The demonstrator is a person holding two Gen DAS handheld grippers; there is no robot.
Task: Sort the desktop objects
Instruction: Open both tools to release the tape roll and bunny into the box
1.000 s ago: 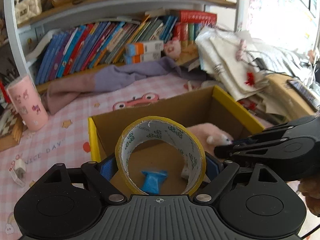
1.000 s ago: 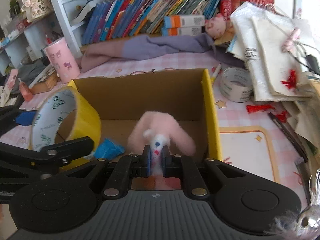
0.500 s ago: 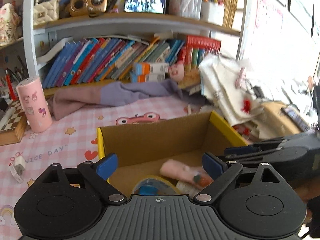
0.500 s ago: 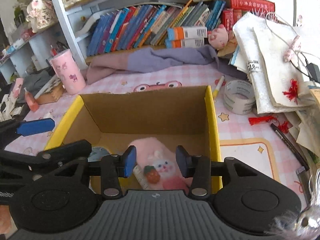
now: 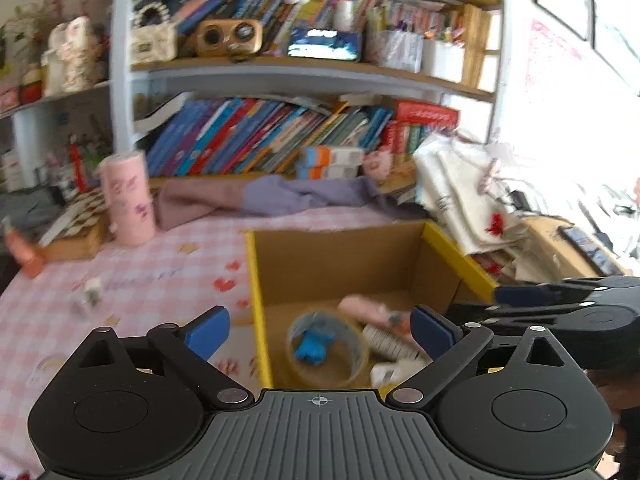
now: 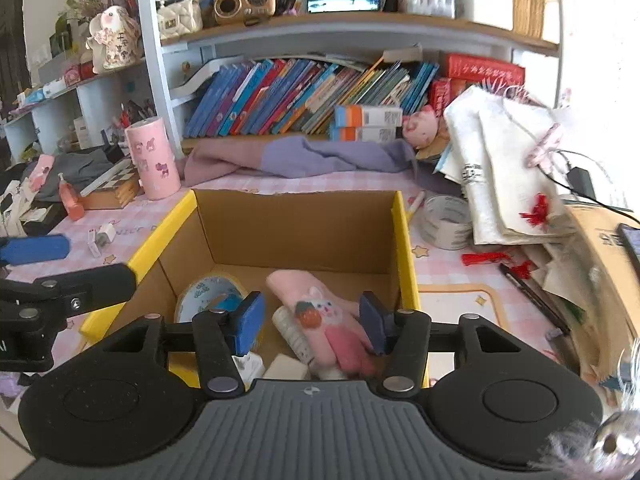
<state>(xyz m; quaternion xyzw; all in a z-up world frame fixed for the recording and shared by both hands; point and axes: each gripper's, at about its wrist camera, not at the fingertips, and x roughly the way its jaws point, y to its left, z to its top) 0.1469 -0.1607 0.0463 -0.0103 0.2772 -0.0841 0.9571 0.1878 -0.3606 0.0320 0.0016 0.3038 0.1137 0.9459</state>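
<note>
An open cardboard box [image 6: 294, 226] with yellow rims stands on the pink checked desk; it also shows in the left wrist view [image 5: 344, 258]. Inside lie a yellow tape roll [image 6: 208, 298] [image 5: 326, 348], a pink plush case [image 6: 324, 316] [image 5: 366, 308] with a strawberry and rabbit face, a blue piece [image 5: 314, 346] and small white items. My left gripper [image 5: 318, 330] is open and empty above the box's near left rim. My right gripper [image 6: 312, 320] is open and empty above the plush case.
A grey tape roll [image 6: 446, 222], a marker and a black pen [image 6: 532, 294] lie right of the box. A pink cup [image 6: 154, 158], a white charger [image 6: 102, 236] and an orange bottle [image 6: 70, 200] stand left. Purple cloth, books and stacked papers sit behind.
My left gripper let go of the yellow tape roll and my right let go of the pink plush case; both now lie in the box. Both grippers opened and rose.
</note>
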